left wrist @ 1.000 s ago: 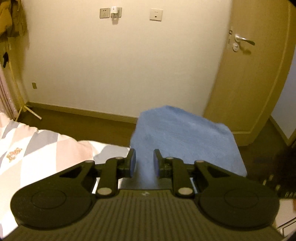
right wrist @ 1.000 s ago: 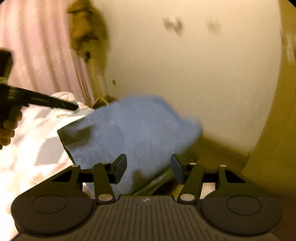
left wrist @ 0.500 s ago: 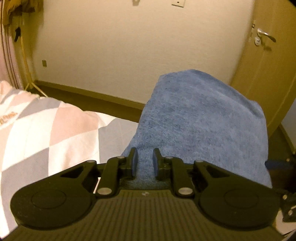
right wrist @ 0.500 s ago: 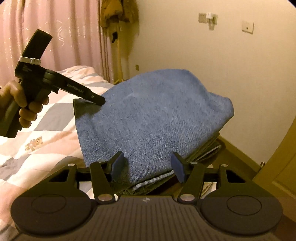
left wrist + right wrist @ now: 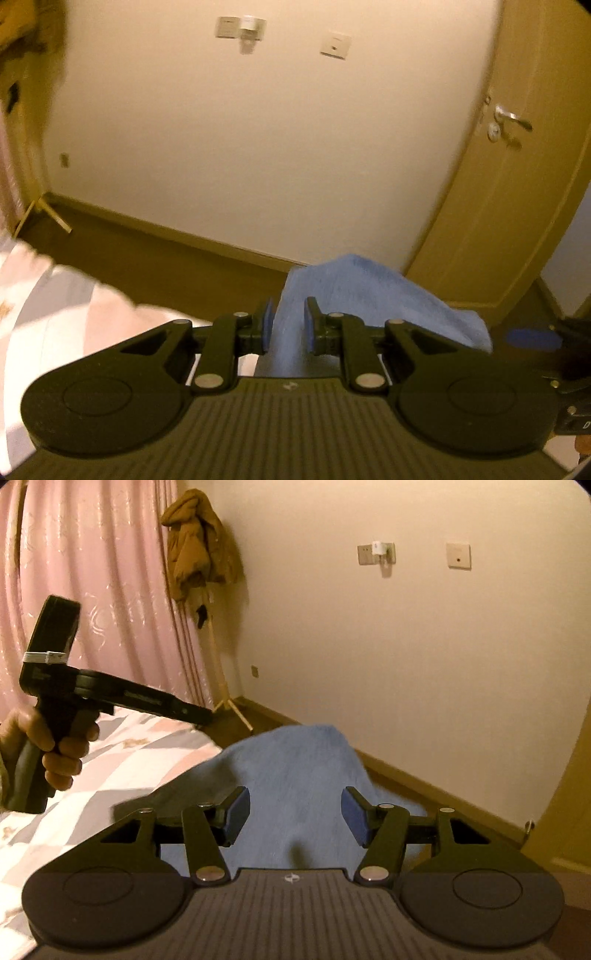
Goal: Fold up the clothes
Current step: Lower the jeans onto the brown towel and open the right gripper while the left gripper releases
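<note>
Garment: blue cloth (image 5: 295, 771) bunched at bed (image 5: 122, 768) edge.
Left gripper (image 5: 287, 325): fingers nearly together, cloth between.
Right gripper (image 5: 293, 818): fingers apart, hovering.
Risk: loose hold, cloth sliding floorward.

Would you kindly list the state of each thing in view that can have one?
Left tongs: nearly shut, blue cloth between the pads.
Right tongs: open, holding nothing.
Blue cloth: bunched, lifted at one edge.
Door: closed.
Curtain: drawn.
Brown jacket: hanging.
</note>
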{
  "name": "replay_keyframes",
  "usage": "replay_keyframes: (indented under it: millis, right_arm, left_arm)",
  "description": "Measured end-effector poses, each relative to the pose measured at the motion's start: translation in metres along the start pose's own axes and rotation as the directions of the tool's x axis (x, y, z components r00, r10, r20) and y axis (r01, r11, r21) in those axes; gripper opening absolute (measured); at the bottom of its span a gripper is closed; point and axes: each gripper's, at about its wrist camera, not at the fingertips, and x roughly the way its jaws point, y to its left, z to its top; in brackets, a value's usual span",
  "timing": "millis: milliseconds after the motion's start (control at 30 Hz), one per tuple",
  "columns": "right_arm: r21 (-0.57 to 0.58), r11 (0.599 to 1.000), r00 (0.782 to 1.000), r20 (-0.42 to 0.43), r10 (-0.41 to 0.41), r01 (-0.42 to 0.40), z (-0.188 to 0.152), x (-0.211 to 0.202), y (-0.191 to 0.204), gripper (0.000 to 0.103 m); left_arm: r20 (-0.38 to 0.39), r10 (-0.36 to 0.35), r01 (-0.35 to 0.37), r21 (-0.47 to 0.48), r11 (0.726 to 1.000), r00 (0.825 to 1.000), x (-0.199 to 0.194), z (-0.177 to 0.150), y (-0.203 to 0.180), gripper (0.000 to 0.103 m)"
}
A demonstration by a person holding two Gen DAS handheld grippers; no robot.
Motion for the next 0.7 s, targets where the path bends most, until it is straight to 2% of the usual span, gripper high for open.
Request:
replay_keyframes:
  millis: [133, 267, 400, 500, 600, 700]
  right_arm:
    - [0.019, 0.999, 0.996, -0.084, -0.036, 0.038, -0.009, 0.046, -0.016, 0.055]
    - [0.025, 0.999, 0.992, -0.122, -0.043, 0.046, -0.027, 0.066, -0.031, 0.056]
    - [0.047, 0.998, 0.991, -0.134, -0.023, 0.030, -0.031, 0.072, -0.037, 0.056]
    - [0.023, 0.999, 0.993, -0.117, -0.026, 0.029, -0.027, 0.067, -0.029, 0.057]
    - [-0.016, 1.000, 0.998, -0.059, -0.026, 0.025, -0.027, 0.042, -0.015, 0.057]
    - [-0.070, 0.998, 0.997, -0.072, -0.007, 0.002, -0.042, 0.031, 0.000, 0.062]
  left_arm:
    - [-0.074, 0.002, 0.003, 0.059, 0.998, 0.997, 0.048, 0.001, 0.001, 0.015]
    - [-0.084, -0.031, 0.031, -0.002, 1.000, 0.996, 0.076, -0.020, 0.016, 0.018]
    - [-0.059, -0.025, 0.023, -0.035, 0.999, 0.998, 0.087, -0.039, 0.022, 0.020]
    - [-0.053, -0.025, 0.022, -0.048, 0.999, 0.998, 0.081, -0.039, 0.026, 0.022]
    - [-0.015, 0.018, -0.019, -0.011, 1.000, 1.000, 0.051, -0.037, 0.020, 0.020]
    - [0.023, 0.042, -0.042, -0.007, 0.999, 0.999, 0.017, -0.044, 0.015, 0.019]
